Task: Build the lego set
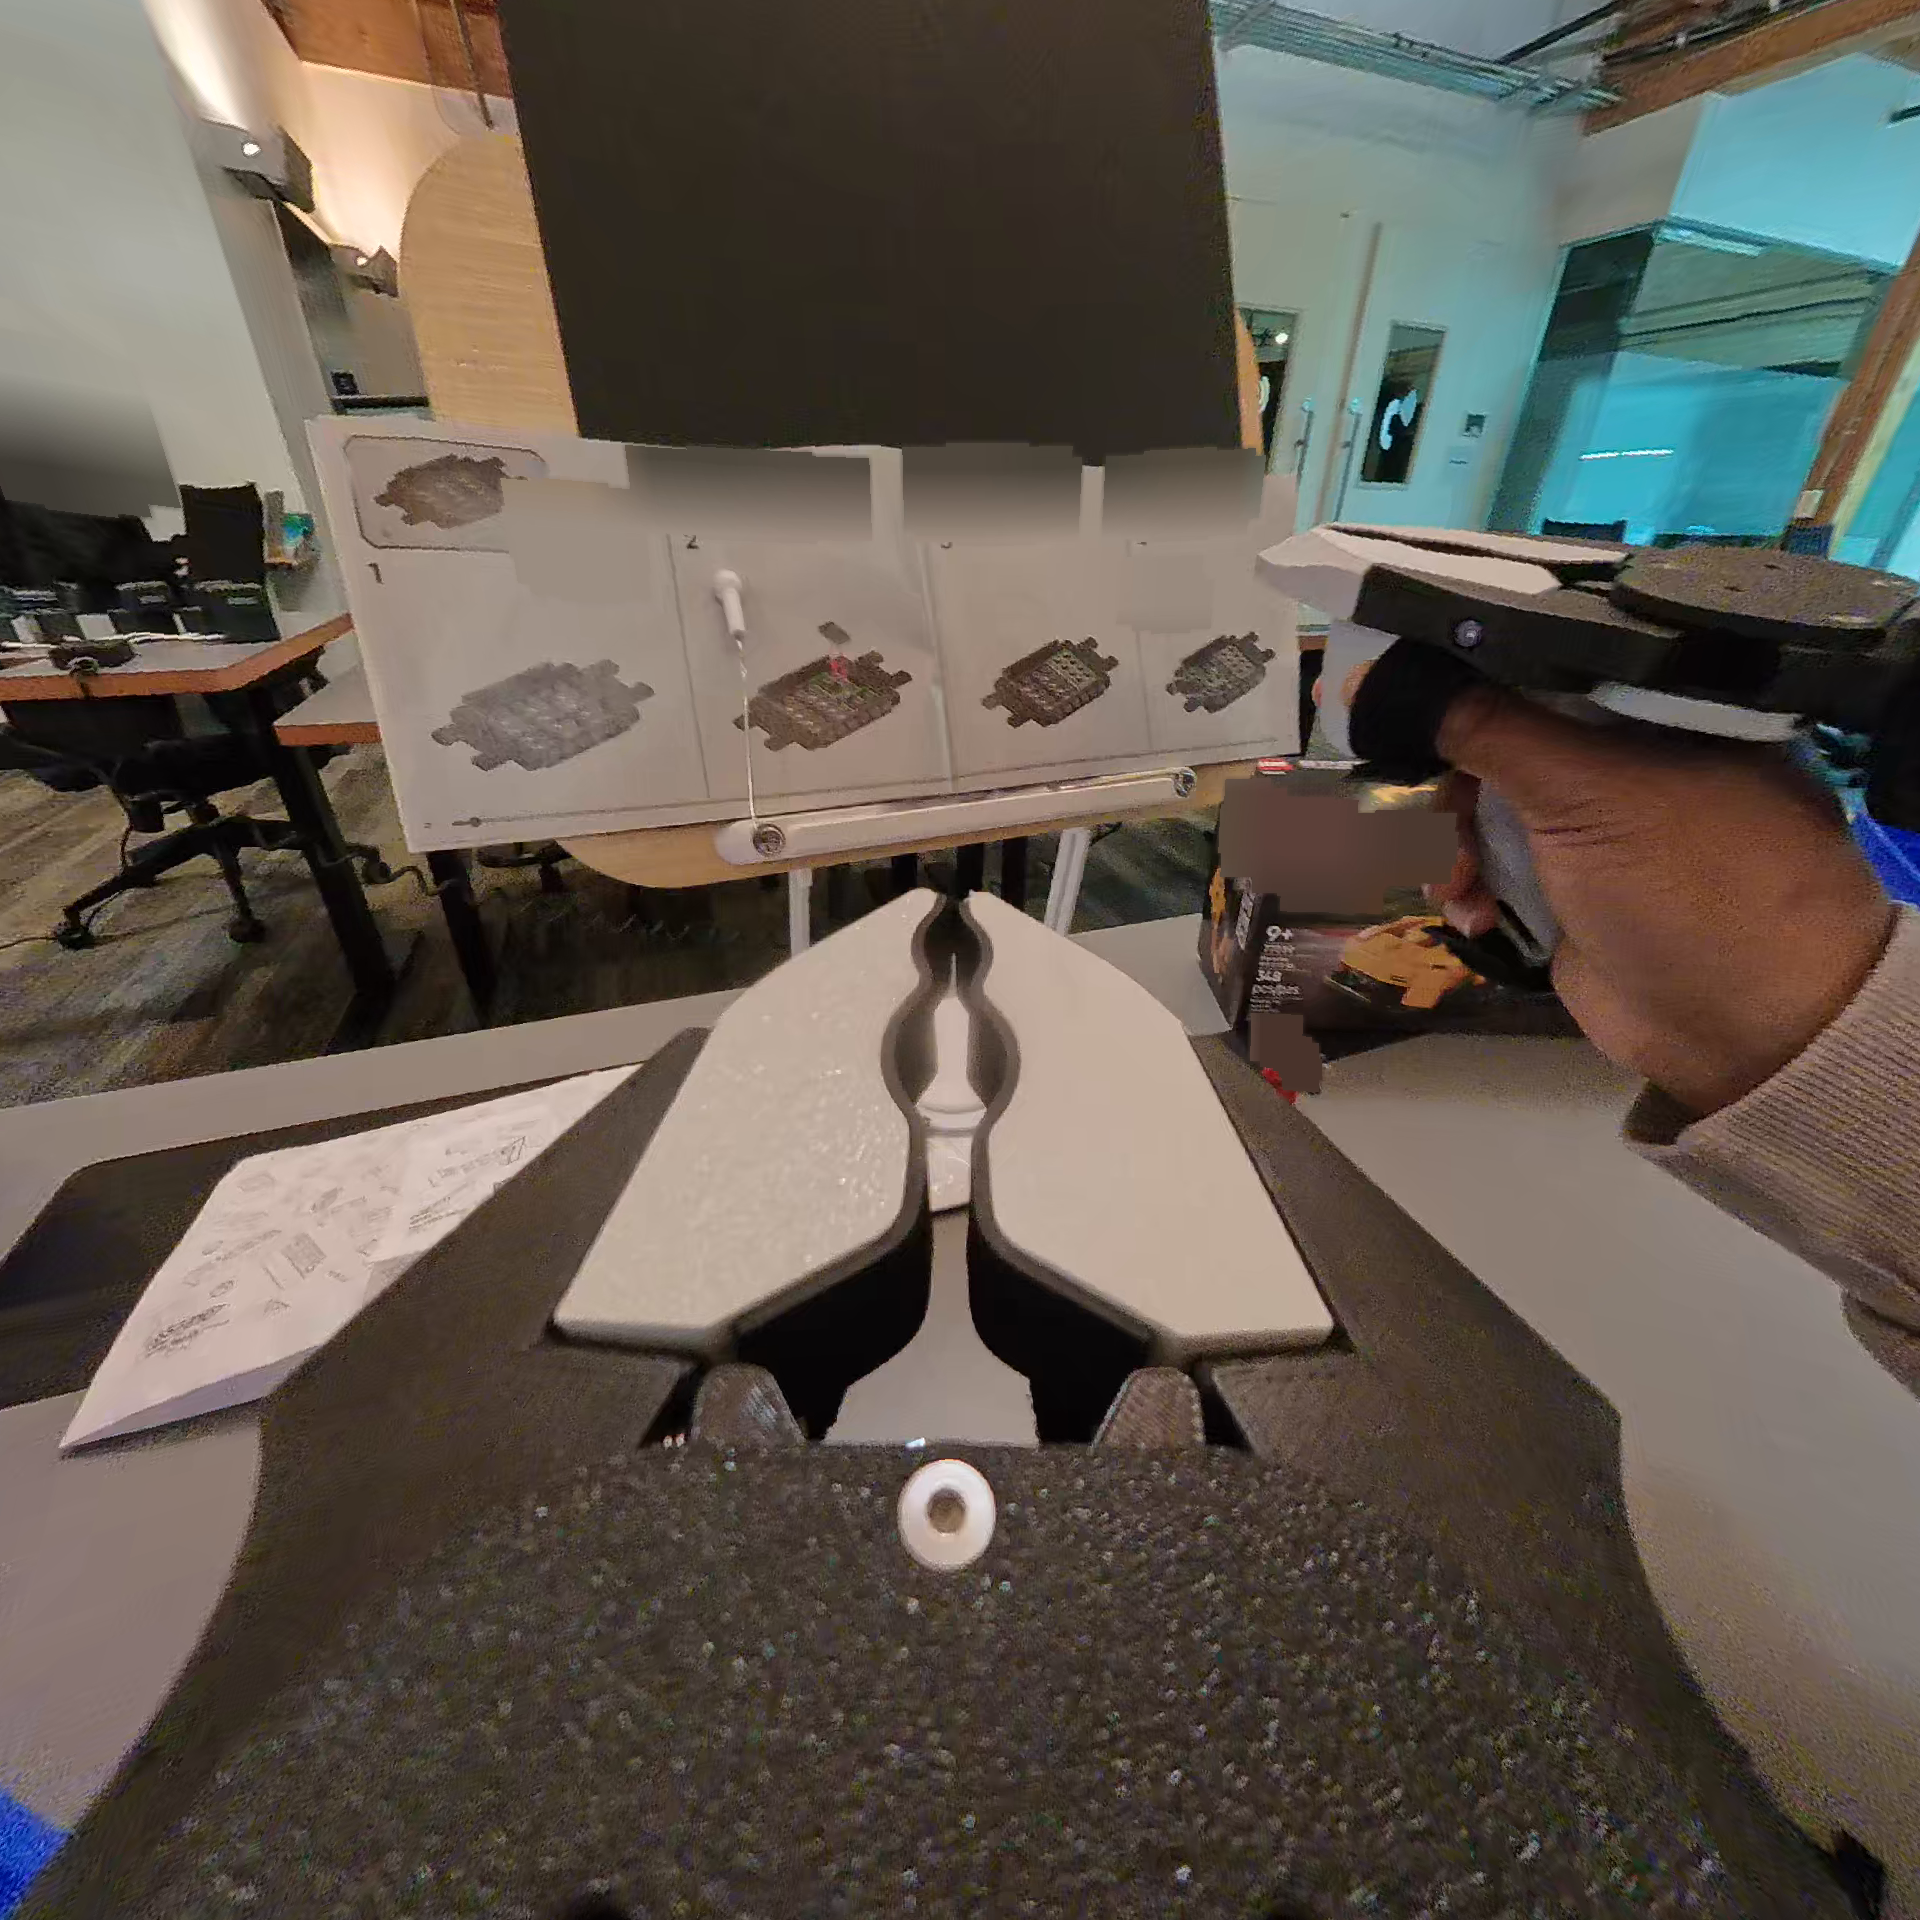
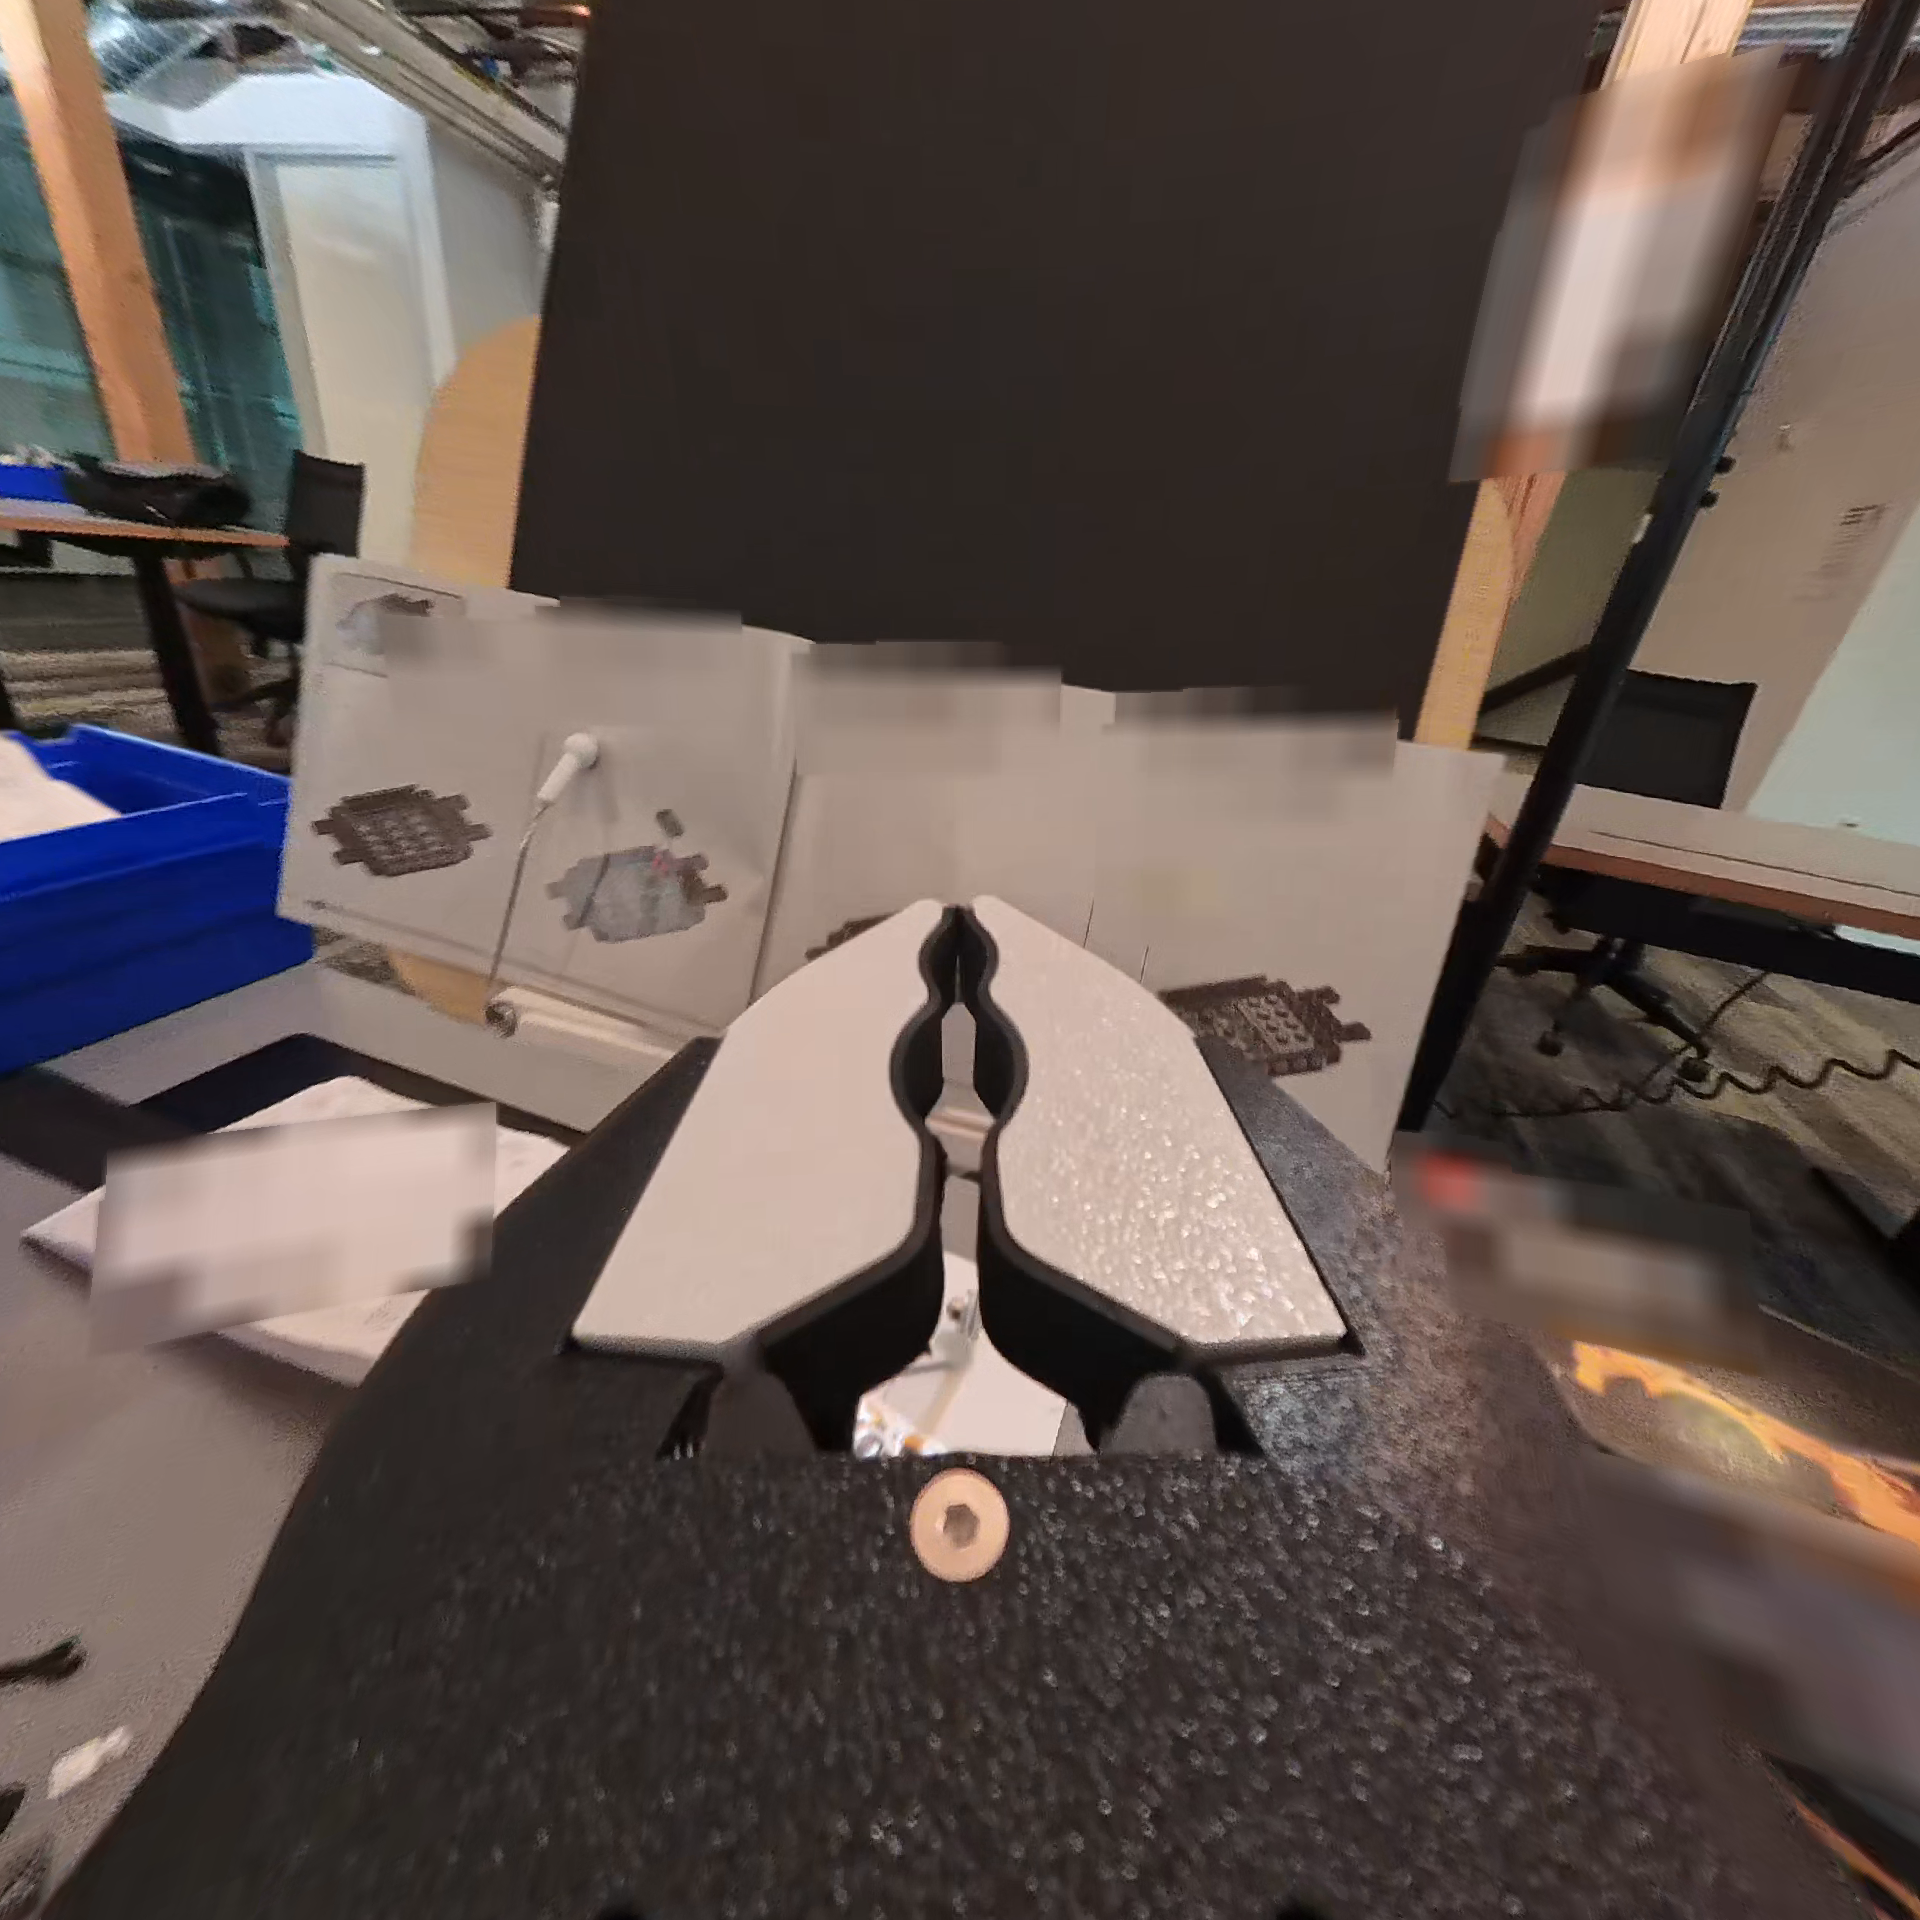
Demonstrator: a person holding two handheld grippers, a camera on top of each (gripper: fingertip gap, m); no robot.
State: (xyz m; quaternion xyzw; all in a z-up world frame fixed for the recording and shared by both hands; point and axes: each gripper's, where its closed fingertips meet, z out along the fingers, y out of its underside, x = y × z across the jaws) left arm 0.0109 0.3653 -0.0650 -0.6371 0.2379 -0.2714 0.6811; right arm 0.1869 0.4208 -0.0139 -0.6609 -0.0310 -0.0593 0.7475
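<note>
Left claw [image 1: 951,914], grey-padded fingers on black body: tips together, nothing between them, raised above the grey worktop [image 1: 1455,1195]. Right claw [image 2: 961,914]: likewise closed and empty; seen from the left wrist view at 2 o'clock, gripped in a hand [image 1: 1621,883].

Printed build-step sheet with dark brick diagrams [image 1: 810,644], clipped upright on a stand at 12 o'clock. Folded white instruction leaflet [image 1: 312,1236] flat at 9 o'clock. Dark lego box with orange car picture [image 1: 1382,977] at 2 o'clock, standing on worktop. Blue plastic bin [image 2: 135,883] at 9 o'clock in right view.

No loose bricks or assembly visible. Judgement: build not begun; everything left.
</note>
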